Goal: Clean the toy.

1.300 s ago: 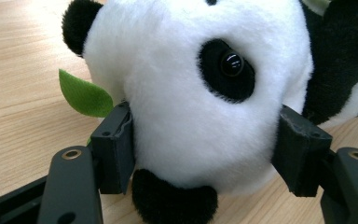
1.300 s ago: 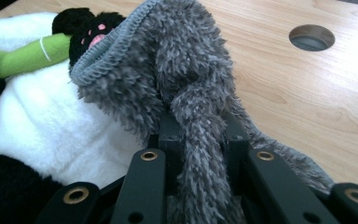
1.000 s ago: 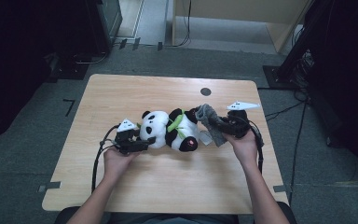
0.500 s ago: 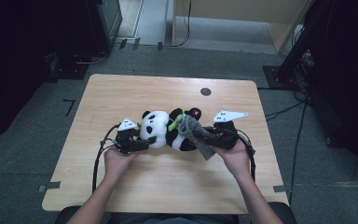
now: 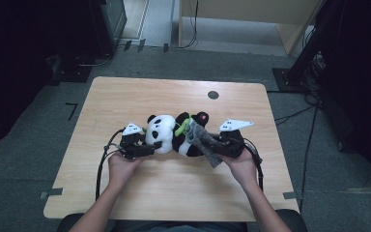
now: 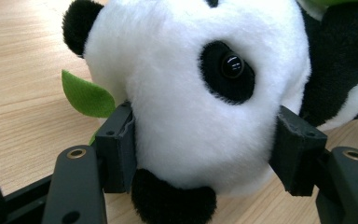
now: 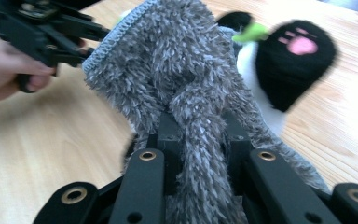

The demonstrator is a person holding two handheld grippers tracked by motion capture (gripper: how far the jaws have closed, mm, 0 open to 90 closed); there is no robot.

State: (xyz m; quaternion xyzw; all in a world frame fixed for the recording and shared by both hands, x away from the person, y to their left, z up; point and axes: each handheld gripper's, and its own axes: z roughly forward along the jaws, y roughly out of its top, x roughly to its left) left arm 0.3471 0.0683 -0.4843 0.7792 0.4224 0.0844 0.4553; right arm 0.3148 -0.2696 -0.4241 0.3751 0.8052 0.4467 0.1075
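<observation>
A black-and-white plush panda lies on its side in the middle of the wooden table. My left gripper grips its white head; both pads press into the fur, and the jaws have just closed a little further on it. A green felt leaf pokes out beside the head. My right gripper is shut on a shaggy grey cloth, which lies against the panda's black body. Past the cloth shows a black paw with a pink pad.
A small dark round hole sits in the tabletop toward the far right. A cable trails from the left gripper across the near left of the table. Dark equipment and cables stand on the floor around the table.
My right hand has carried the grey cloth leftward and slightly nearer, from the panda's feet onto its body. The left hand and the panda's head have stayed put.
</observation>
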